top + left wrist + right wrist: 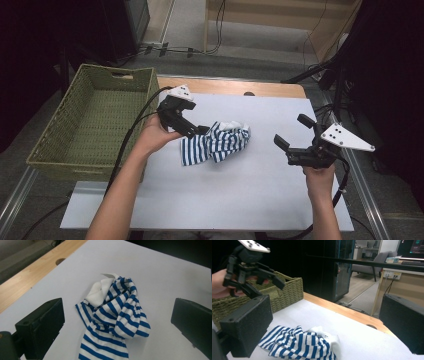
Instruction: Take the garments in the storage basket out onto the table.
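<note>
1. Forearms enter from the bottom of the high view, each hand holding a gripper over the white table [260, 200].
2. Between them, near the table's middle, a crumpled blue-and-white striped cloth [216, 142] is seen, with a plain white part [100, 288] showing at its far end.
3. Spread jaws are shown on the left gripper [192, 127], which hangs just above the cloth's left edge; in the left gripper view the cloth lies between and beyond the two jaws, ungrasped. Contact with the fabric cannot be told.
4. Wide-spread jaws are also shown on the right gripper [291, 135], which is held well apart from the cloth and pinches nothing.
5. A woven basket [50, 145] stands just beside the table's left edge.
6. The cloth is judged light, soft and limp: no shape would be kept when lifted, and loose folds would hang and drag.
7. A raised fold or bunched ridge is judged the best place to take hold, since flat single layers would be hard to pinch off the smooth table.
8. A shallow pinch might slip off thin fabric.
</note>
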The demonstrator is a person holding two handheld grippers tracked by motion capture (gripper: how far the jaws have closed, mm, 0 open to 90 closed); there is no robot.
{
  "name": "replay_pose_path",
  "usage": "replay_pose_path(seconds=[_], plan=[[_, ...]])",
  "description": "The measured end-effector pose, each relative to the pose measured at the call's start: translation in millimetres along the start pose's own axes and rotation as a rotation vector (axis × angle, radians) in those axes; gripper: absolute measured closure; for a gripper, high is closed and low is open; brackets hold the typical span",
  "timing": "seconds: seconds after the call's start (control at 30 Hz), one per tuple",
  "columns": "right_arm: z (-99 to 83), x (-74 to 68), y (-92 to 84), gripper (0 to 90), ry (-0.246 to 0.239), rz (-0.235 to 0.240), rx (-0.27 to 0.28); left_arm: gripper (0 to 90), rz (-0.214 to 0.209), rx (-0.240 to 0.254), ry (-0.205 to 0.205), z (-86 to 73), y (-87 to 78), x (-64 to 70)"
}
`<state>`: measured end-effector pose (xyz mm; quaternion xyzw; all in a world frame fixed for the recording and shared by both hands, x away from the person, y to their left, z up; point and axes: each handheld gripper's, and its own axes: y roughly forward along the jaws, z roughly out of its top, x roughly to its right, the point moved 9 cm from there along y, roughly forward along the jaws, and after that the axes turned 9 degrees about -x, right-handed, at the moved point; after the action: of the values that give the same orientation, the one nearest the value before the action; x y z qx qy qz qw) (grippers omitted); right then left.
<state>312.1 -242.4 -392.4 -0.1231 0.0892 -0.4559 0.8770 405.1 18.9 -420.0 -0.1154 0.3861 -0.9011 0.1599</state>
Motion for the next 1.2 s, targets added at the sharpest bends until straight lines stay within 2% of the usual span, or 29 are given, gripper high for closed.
replay_pose_path(seconds=[0.1, 0.23, 0.27, 0.5, 0.6, 0.67, 0.97, 1.1, 1.2], plan=[[-1.0, 0.6, 1.4, 0.0, 0.000, -0.001, -0.006, 0.0, 0.011, 0.022, -0.021, -7.3, -11.0, -4.2], [-1.2, 0.1, 2.6, 0.0, -0.005, -0.002, -0.009, 0.0, 0.034, 0.081, -0.044, -13.4, -27.1, -6.6], [-1.2, 0.1, 2.6, 0.0, -0.005, -0.002, -0.009, 0.0, 0.034, 0.081, -0.044, -13.4, -27.1, -6.6], [-2.1, 0.0, 2.7, 0.0, -0.005, -0.007, -0.015, 0.0, 0.056, 0.167, -0.067, -20.1, -48.4, -3.2], [-1.7, 0.5, 2.6, 0.0, -0.005, -0.010, -0.012, 0.0, 0.085, 0.199, -0.070, -24.3, -57.9, -2.7], [-1.8, -0.1, 2.4, 0.0, -0.004, -0.011, -0.015, 0.0, 0.080, 0.217, -0.073, -27.6, -63.1, -2.0], [-3.2, -0.7, 3.8, 0.0, -0.005, -0.013, -0.026, 0.0, 0.110, 0.245, -0.097, -45.9, -81.5, -5.3], [-3.4, -1.4, 4.7, 0.0, -0.009, -0.011, -0.029, 0.0, 0.125, 0.248, -0.110, -52.8, -85.1, -7.7], [-3.5, -1.7, 5.4, 0.0, -0.015, -0.012, -0.030, 0.0, 0.133, 0.268, -0.121, -56.2, -88.0, -8.6]])
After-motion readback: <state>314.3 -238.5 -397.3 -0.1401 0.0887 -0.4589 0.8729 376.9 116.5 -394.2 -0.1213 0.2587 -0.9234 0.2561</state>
